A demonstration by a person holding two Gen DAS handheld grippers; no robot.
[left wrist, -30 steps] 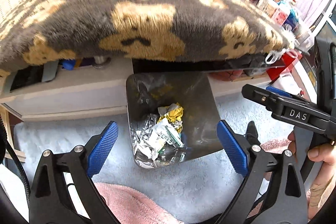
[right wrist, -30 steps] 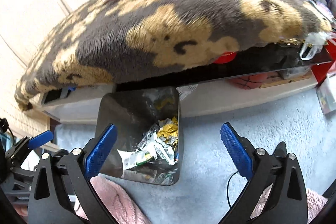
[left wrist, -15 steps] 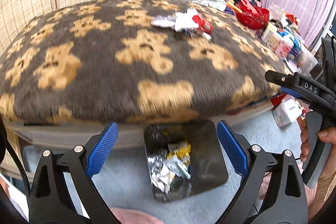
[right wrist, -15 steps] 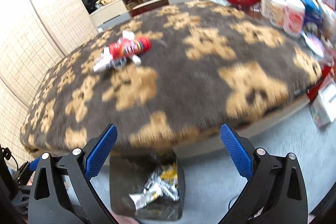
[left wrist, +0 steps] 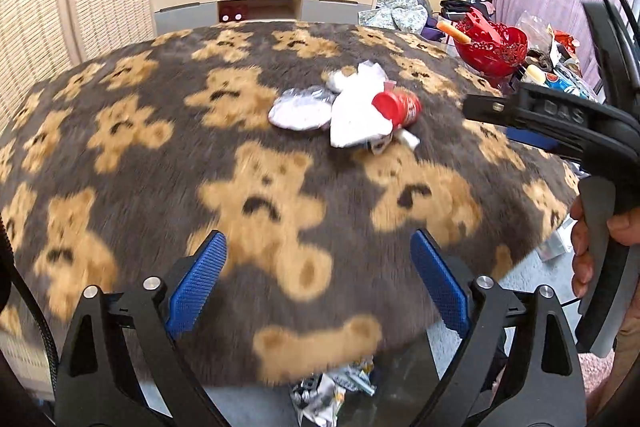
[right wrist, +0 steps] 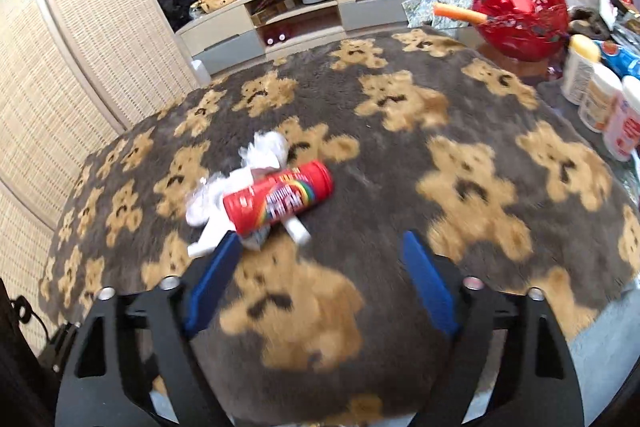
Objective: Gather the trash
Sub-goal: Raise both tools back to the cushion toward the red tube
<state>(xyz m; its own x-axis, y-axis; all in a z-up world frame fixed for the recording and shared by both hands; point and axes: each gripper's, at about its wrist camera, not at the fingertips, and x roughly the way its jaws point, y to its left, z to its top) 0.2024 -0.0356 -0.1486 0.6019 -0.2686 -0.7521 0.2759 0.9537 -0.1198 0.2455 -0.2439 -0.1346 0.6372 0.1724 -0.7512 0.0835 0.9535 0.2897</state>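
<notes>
Both views have swung up from the bin on the floor to the top of the bear-print blanket (right wrist: pixel 400 163); a second ago the bin filled the frame, and now only a corner of the trash bin (left wrist: pixel 404 379) shows under the blanket's near edge, wrappers inside it. The remaining trash lies together mid-blanket: a red snack canister (right wrist: pixel 280 197) on its side, resting on crumpled white paper (right wrist: pixel 216 199), with a silvery foil wrapper (left wrist: pixel 302 107) just beside them (a red bowl and tubs at the blanket's right edge look like household goods, not litter).

The left gripper (left wrist: pixel 318 291) stands wide and empty. The right gripper (right wrist: pixel 318 277) has just been closing a little, with nothing between its jaws, and it is still wide enough for the canister.

To do the pick well, I judge the right gripper should approach across the canister's round body, not along its length, and squeeze near the middle so that it does not roll. The left can take the foil and paper.
</notes>
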